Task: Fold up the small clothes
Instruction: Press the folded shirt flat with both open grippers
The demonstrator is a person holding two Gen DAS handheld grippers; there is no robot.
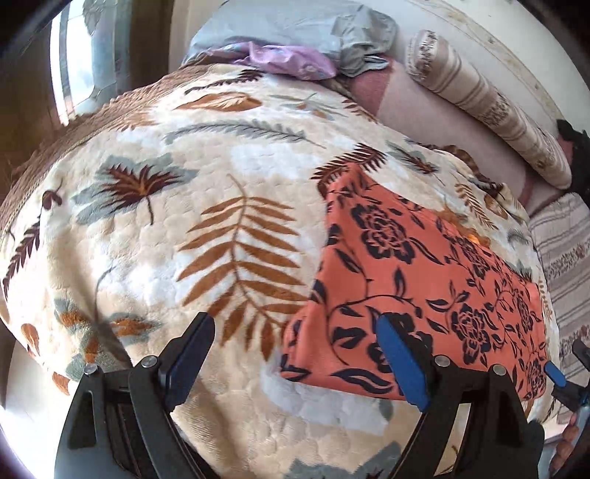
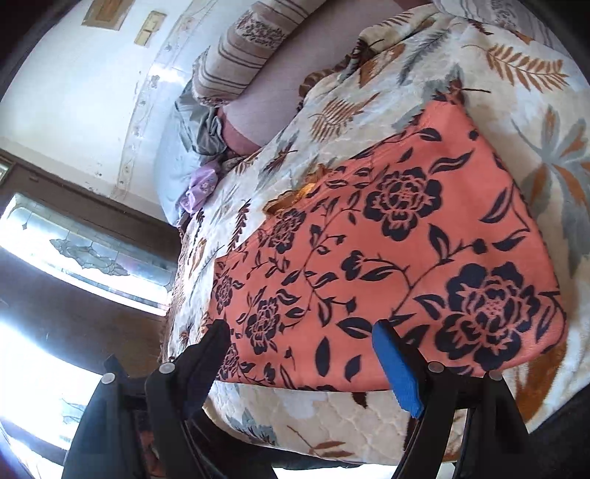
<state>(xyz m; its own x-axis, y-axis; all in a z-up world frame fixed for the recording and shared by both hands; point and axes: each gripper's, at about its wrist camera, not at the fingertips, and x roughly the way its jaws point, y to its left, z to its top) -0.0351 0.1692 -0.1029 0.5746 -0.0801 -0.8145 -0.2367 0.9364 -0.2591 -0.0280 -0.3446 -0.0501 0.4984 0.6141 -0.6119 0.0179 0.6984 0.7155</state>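
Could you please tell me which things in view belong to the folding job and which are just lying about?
For the job:
- orange cloth with black flower print
- left gripper, jaws open
- right gripper, jaws open

Lying about:
- cream leaf-patterned plush blanket
- striped bolster pillow
- crumpled lilac fabric
- grey-blue bedding

We are holding the right gripper (image 2: 298,353) with jaws spread wide over the near edge of the orange cloth (image 2: 398,250), which is lying flat on the blanket (image 2: 534,73); pillows (image 2: 239,55) are sitting beyond the cloth.
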